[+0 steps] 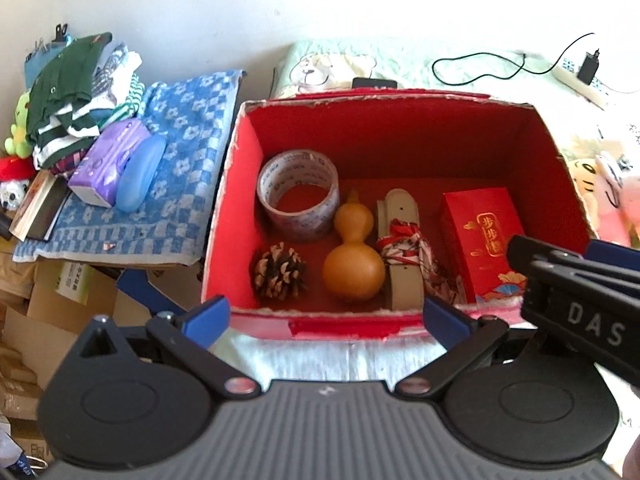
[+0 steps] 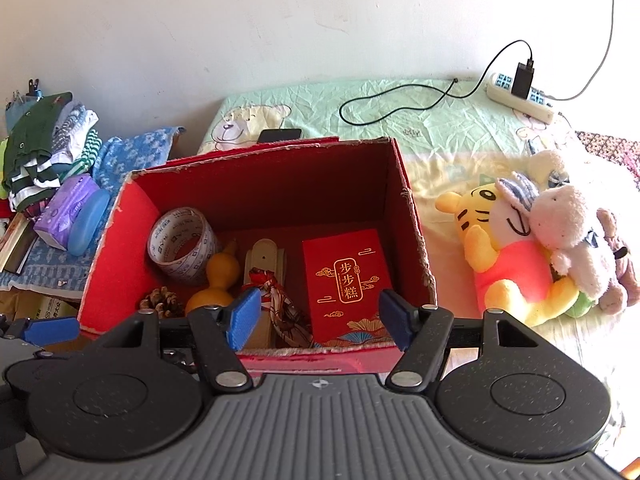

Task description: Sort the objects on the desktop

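light: bright daylight, strongest at right | glare: washed-out pale green bedsheet [image 2: 460, 168] | shadow: deep inside red cardboard box [image 1: 384, 136] | distortion: fisheye bending, dark corners | focus: slightly soft

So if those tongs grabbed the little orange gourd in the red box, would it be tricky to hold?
Probably. The gourd looks smooth and glossy, so it may slip. Its two round bulbs suggest it would roll if nudged, though the tape roll and pinecone beside it might stop it. It looks dried, so likely light and somewhat brittle.
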